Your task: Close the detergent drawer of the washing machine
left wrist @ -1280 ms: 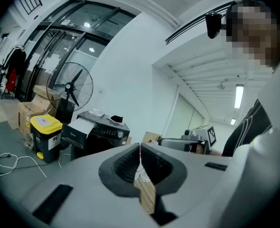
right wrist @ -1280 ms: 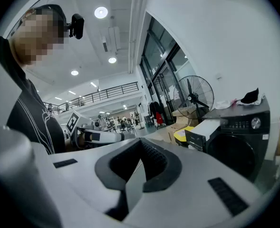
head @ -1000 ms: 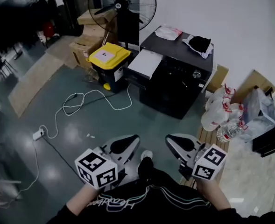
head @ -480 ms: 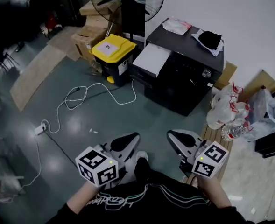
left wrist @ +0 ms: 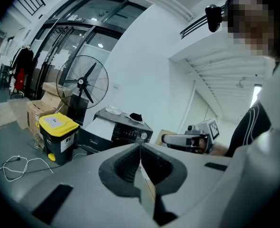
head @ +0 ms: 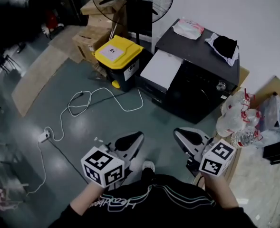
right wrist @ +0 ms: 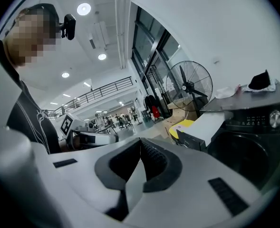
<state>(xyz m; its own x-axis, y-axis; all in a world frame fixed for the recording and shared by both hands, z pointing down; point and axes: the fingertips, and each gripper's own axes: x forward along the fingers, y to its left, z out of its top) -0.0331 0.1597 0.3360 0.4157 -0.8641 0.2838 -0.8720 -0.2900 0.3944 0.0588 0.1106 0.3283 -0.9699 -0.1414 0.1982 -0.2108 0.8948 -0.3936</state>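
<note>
My two grippers are empty and closed: the left gripper [head: 136, 139] and the right gripper [head: 179, 134] each have their dark ribbed pads pressed together with nothing between them. I hold both low in front of my body, well apart from the black front-loading washing machine [head: 204, 82] that stands against the white wall. The thing to close, as I judge it, is the pale grey flat rectangular drawer [head: 161, 68]. It sticks far out from the upper front of the machine, on the side nearest the black bin with the yellow lid [head: 117, 60]. So the step in hand is only the approach. I would come closer, stepping past the thin white cable [head: 101, 101] that loops on the glossy grey-green floor [head: 59, 94]. Then I would lay one closed gripper on the middle of the drawer's dark front face and push straight along its slide, slowly. A push near one corner could skew the drawer and jam it. The closed jaws serve well as a blunt pusher, so I see no need to open them. The drawer looks like smooth hard plastic, so the pads may slide if I press at an angle. The machine's top is matt and dark and carries a crumpled black cloth [head: 224, 45] and a white soft packet [head: 187, 27] — and a small round shiny knob [head: 220, 85] sits on the front panel.
</note>
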